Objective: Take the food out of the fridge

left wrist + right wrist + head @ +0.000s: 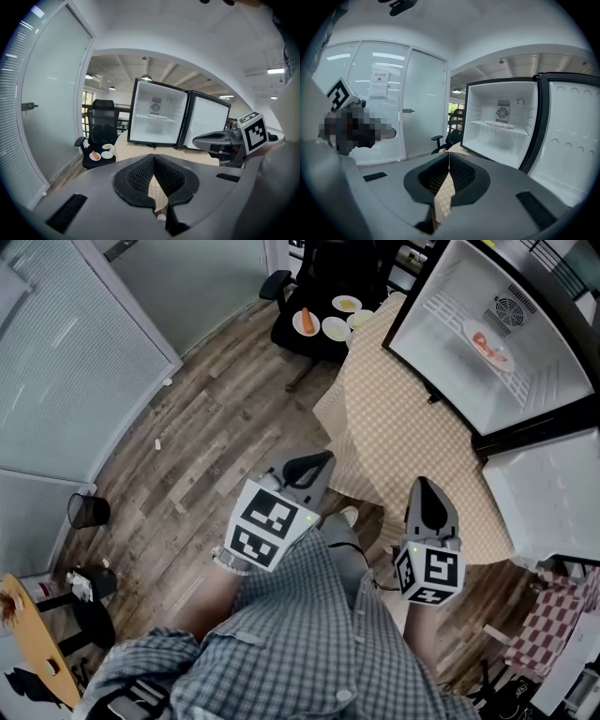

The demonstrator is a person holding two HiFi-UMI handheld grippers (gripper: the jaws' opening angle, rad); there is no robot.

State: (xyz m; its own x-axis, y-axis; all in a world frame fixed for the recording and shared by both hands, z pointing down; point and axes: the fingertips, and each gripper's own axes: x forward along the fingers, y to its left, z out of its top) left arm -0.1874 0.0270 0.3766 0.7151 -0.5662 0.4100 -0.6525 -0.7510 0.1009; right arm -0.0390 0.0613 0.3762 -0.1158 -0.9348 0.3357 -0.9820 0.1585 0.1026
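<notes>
The small fridge [497,334] stands open on a table with a checked cloth [403,427]. A plate of food [487,345] lies on its wire shelf, also visible as the plate of food [501,124] in the right gripper view. The fridge door [208,123] is swung out to the right. My left gripper [317,465] and right gripper [424,491] hang over the table's near edge, well short of the fridge. In the gripper views the left gripper [153,157] and the right gripper [449,153] have their jaws together at the tips with nothing held.
A black office chair [314,315] left of the table carries several plates, one with an orange piece of food [306,322]. Glass partitions [75,362] line the left side. A wire wastebasket [87,511] stands on the wooden floor. A red checked cloth [553,615] hangs at lower right.
</notes>
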